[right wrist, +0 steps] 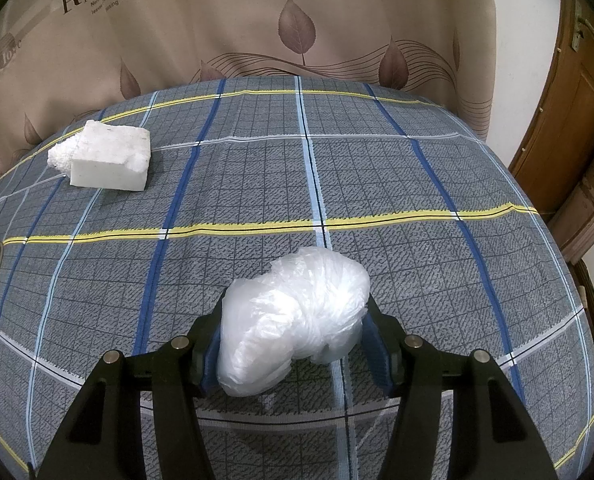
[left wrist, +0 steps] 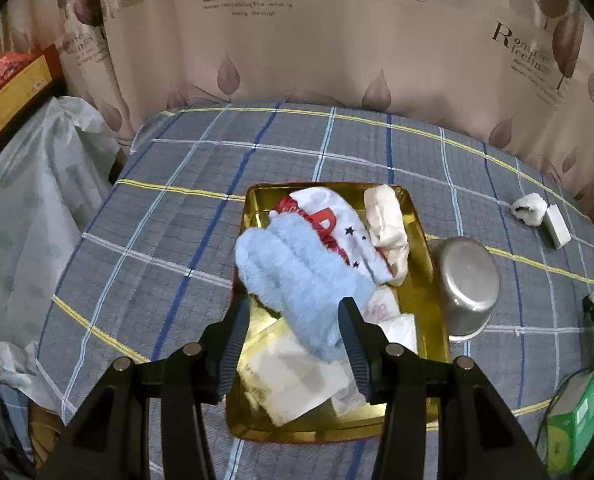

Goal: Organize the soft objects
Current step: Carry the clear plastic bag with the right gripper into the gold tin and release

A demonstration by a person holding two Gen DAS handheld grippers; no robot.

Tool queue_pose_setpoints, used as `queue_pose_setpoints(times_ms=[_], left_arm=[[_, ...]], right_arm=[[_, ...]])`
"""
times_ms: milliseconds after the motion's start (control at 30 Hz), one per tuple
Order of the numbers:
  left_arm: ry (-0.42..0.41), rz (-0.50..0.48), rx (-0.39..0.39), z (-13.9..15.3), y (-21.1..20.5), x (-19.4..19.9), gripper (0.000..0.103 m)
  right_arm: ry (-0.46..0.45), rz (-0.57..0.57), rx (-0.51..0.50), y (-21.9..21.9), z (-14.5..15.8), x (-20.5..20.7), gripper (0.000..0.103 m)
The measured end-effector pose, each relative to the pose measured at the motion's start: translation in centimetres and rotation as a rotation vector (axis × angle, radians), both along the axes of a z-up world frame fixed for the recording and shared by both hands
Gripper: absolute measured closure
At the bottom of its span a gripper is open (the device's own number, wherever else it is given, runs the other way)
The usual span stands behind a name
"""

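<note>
In the left wrist view a gold tray (left wrist: 433, 320) on the plaid cloth holds a fluffy light-blue glove (left wrist: 301, 276), a white sock with red lettering (left wrist: 337, 220), a cream cloth (left wrist: 387, 224) and white paper packets (left wrist: 297, 380). My left gripper (left wrist: 293, 320) hangs over the tray, open, its fingers on either side of the glove's lower end. In the right wrist view my right gripper (right wrist: 295, 320) is shut on a crumpled clear plastic bag (right wrist: 297, 320), just above the cloth.
An upturned steel bowl (left wrist: 467, 284) stands right of the tray. White foam blocks (right wrist: 105, 156) lie at the far left of the right wrist view, and in the left wrist view (left wrist: 537, 212). A green box (left wrist: 573, 424) sits at the lower right. Curtains hang behind; plastic bags (left wrist: 37, 208) lie left.
</note>
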State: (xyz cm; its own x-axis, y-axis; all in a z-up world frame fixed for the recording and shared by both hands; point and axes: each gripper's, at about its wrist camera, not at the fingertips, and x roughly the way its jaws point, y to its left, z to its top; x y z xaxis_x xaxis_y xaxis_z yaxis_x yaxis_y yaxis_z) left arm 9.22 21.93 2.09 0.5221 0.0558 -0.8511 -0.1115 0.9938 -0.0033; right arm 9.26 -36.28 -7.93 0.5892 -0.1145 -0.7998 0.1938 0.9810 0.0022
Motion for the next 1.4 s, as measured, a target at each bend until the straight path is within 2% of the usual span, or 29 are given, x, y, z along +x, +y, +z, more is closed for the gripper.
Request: queue_pose_setpoints(times_ms=[233,533,900,1000,1167,1267,1400], left_arm=[[-0.015,-0.001,0.027,-1.2,1.0,-2.3,0.056],[-0.041,0.087,0.021,-2.3,3.4,-3.9,0.056],[-0.083,0.150,0.037,-2.9,4.8,-5.0,0.056],[-0.079,0.176,0.044,-3.3,5.3,-5.2,0.056],[-0.082,0.223,0.035,-3.4,6.5,-5.5,0.056],[-0.083,0.261,0.023,-3.4,7.5,-5.7,0.056],[-0.076,0.315,-0.031,-3.6,9.0,-6.1,0.056]], right_arm=[[0.000,0.000,0.001,0.0,0.0,0.0,0.048],[0.004,0.003,-0.010,0.1,0.0,0.1,0.047],[0.059,-0.011,-0.040,0.9,0.9,0.6,0.055],[0.063,-0.002,-0.047,1.6,1.9,0.6,0.055],[0.037,0.037,-0.033,3.8,5.2,0.7,0.055],[0.011,0.104,-0.017,6.4,7.6,0.8,0.055],[-0.020,0.216,0.015,11.4,10.5,1.2,0.055]])
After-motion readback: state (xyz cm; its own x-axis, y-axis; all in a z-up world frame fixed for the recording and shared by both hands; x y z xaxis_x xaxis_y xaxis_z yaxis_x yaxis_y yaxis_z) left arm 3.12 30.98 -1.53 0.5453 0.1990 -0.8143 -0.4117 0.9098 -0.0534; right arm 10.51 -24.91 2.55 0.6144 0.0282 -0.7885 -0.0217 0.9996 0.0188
